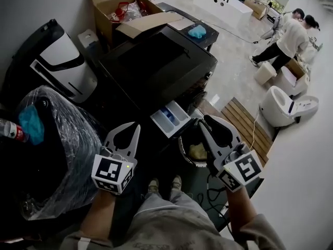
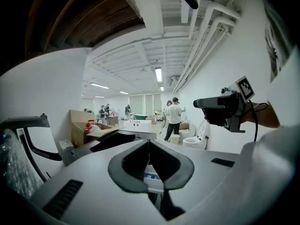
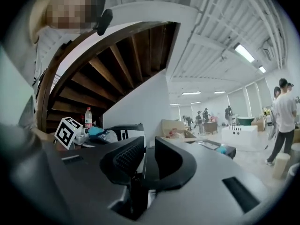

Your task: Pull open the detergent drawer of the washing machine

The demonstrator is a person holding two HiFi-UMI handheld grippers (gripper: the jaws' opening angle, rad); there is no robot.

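Observation:
The black washing machine (image 1: 156, 66) stands in the middle of the head view. Its white detergent drawer (image 1: 170, 120) sticks out of the front, with blue inside. My left gripper (image 1: 136, 125) hangs left of the drawer, apart from it, its jaws together and empty; in the left gripper view the fingertips (image 2: 149, 143) meet in a line. My right gripper (image 1: 204, 123) hovers just right of the drawer without touching it. In the right gripper view the right gripper (image 3: 145, 150) shows a narrow gap with nothing in it. It also shows in the left gripper view, the right gripper (image 2: 202, 103) raised at the right.
A cardboard box (image 1: 119, 7) sits behind the machine, a plastic-wrapped bundle (image 1: 57, 139) and a white-and-black appliance (image 1: 57, 61) at the left. Below the drawer a round opening (image 1: 196, 151) holds something pale. Wooden slats (image 1: 244, 121), a white toilet (image 1: 283, 105) and people (image 1: 291, 35) are right.

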